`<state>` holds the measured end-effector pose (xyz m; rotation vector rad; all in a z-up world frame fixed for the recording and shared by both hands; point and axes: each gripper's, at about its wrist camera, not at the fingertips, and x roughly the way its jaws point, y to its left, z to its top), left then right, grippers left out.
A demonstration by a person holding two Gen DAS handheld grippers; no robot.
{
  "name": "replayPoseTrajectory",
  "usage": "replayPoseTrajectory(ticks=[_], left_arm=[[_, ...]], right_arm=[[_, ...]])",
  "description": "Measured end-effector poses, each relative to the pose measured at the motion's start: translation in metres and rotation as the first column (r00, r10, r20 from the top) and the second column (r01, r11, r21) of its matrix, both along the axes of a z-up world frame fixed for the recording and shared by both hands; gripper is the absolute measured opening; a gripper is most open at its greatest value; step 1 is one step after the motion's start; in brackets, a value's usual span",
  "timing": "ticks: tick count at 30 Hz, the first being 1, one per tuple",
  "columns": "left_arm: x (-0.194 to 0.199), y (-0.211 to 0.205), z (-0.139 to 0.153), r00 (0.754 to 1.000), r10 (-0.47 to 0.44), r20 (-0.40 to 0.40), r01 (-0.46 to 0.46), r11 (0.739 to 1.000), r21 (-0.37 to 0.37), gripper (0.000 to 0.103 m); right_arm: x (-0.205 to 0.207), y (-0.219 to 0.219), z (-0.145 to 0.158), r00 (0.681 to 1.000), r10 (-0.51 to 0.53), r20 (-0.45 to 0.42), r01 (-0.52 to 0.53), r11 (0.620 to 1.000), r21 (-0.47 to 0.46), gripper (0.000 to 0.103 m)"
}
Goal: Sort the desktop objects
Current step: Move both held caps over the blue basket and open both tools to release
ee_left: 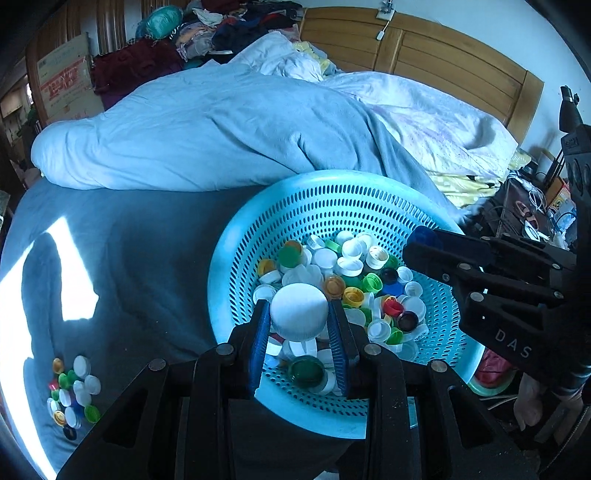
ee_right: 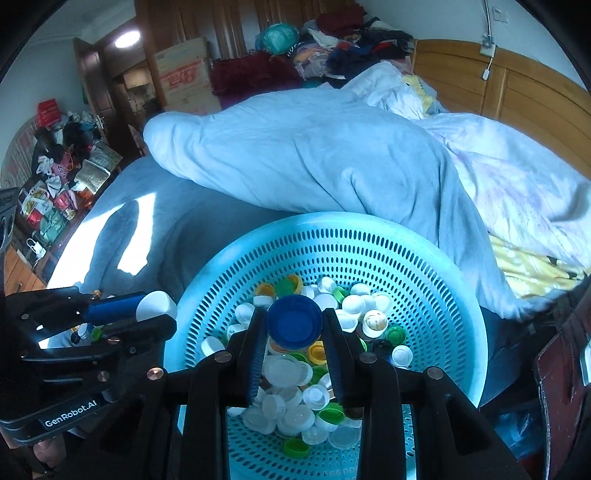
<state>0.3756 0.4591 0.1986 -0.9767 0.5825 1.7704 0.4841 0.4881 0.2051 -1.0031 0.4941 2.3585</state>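
Observation:
A light blue perforated basket (ee_left: 258, 229) (ee_right: 436, 258) sits on the bed and holds several bottle caps in white, green, yellow, red and black. My left gripper (ee_left: 299, 317) is shut on a large white cap (ee_left: 298, 312), held above the caps at the basket's near left side. It also shows in the right wrist view (ee_right: 157, 304). My right gripper (ee_right: 294, 325) is shut on a blue cap (ee_right: 294, 320), held above the middle of the basket. The right gripper also enters the left wrist view (ee_left: 424, 240) from the right.
A small pile of sorted caps (ee_left: 72, 391) lies on the grey-blue sheet (ee_left: 140, 266) to the left of the basket. A bunched pale blue duvet (ee_left: 221, 129) lies behind it. A wooden headboard (ee_left: 443, 48) and piled clothes (ee_left: 229, 26) stand at the back.

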Motion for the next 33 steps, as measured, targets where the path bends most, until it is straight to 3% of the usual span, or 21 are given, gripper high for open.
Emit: replayPoseTrajectory(ticks=[33], left_arm=[[0.011, 0.015, -0.011, 1.000, -0.021, 0.001, 0.022, 1.000, -0.020, 0.027]], right_arm=[[0.009, 0.009, -0.002, 1.000, -0.011, 0.003, 0.011, 1.000, 0.000, 0.032]])
